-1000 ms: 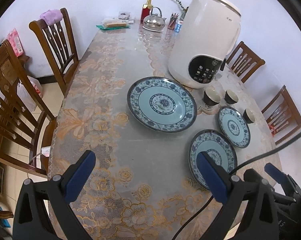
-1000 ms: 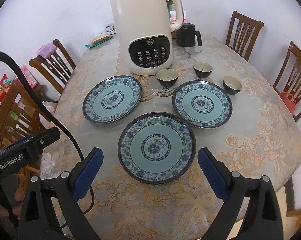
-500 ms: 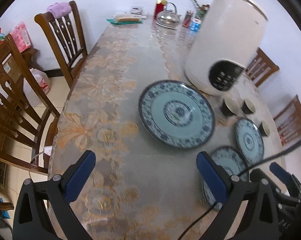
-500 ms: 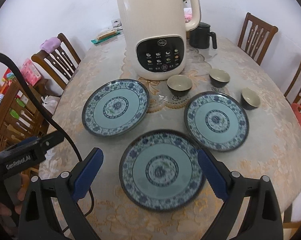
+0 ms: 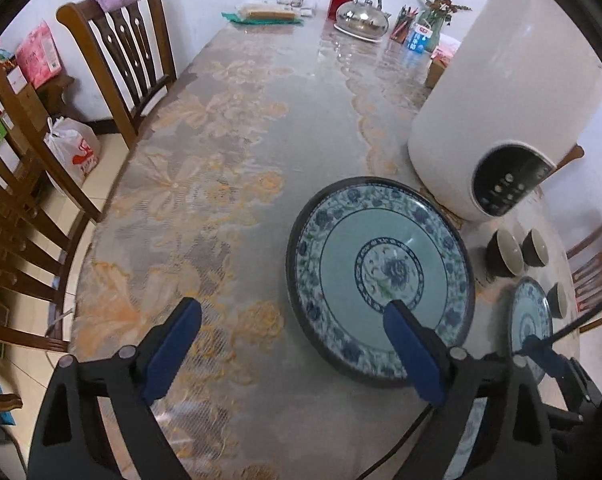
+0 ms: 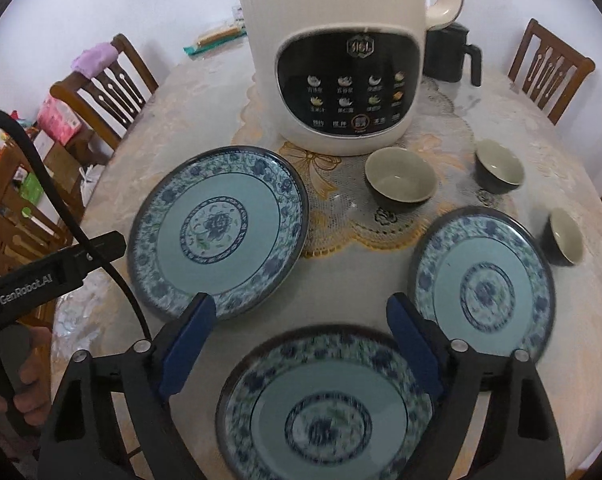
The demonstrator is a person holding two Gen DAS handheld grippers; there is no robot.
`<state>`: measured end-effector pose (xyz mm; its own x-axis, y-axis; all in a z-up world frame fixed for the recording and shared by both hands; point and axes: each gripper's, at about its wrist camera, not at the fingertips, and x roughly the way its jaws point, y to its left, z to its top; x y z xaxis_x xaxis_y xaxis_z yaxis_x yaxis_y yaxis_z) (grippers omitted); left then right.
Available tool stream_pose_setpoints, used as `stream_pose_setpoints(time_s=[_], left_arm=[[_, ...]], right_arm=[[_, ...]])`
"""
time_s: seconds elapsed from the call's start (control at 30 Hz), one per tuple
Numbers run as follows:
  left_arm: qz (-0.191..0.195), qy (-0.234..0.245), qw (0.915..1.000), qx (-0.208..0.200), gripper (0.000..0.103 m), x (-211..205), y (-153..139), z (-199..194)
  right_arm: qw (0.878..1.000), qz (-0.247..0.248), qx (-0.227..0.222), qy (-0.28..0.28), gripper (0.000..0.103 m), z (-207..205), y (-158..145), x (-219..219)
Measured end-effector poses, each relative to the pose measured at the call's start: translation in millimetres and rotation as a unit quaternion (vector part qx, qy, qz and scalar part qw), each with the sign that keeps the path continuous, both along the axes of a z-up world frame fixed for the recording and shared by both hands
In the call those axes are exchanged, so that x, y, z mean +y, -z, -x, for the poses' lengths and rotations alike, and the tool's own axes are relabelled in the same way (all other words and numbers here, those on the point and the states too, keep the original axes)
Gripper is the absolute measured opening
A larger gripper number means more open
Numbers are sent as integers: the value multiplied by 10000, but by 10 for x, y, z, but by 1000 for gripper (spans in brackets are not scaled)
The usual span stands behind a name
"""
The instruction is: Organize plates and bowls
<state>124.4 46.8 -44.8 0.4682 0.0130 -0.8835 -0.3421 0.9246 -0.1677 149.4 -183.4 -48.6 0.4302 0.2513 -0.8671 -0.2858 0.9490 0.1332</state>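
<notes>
Both open grippers [image 5: 293, 344] [image 6: 301, 344] have advanced over plate [image 6: 325, 412] rims

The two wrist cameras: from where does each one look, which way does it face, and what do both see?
Left wrist: behind the open left gripper, low over the table, facing along it; large plate ahead, right.
Right wrist: behind the open right gripper, facing the white appliance; near plate below, the person's hand at left.
Shared: large plate, appliance, three small bowls.
</notes>
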Motion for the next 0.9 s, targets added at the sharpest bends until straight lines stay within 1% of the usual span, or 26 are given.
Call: stream_pose_setpoints(time_s=[0.17,0.23,0.47,0.53,0.6,0.7,0.83,0.9], left_arm=[[61,26,9999,91,92,25,131,-175],[71,41,9999,128,91,35,175,-234],[134,132,9993,313,88,26,346,-389],[106,196,9991,349,88,9,389,-421],[62,254,9989,388,87,-18,425,-437],[-173,346,9986,364,87,-83,430,-452],[-330,373,9983,305,87,-120,456,-438],[-346,333,9985,257,87,-123,471,-448]], right_arm=[[10000,6,95,-23,88,-226,108,46],[9999,25,147,-53,86,-293,162,75],[9995,111,269,-148,83,-446,338,149],[9993,131,310,-137,79,-483,389,153],[9994,172,274,-116,78,-510,415,160],[9992,316,144,-195,75,-526,427,190],[9994,311,69,-145,75,-530,417,218],[9994,306,38,-134,75,-534,417,226]])
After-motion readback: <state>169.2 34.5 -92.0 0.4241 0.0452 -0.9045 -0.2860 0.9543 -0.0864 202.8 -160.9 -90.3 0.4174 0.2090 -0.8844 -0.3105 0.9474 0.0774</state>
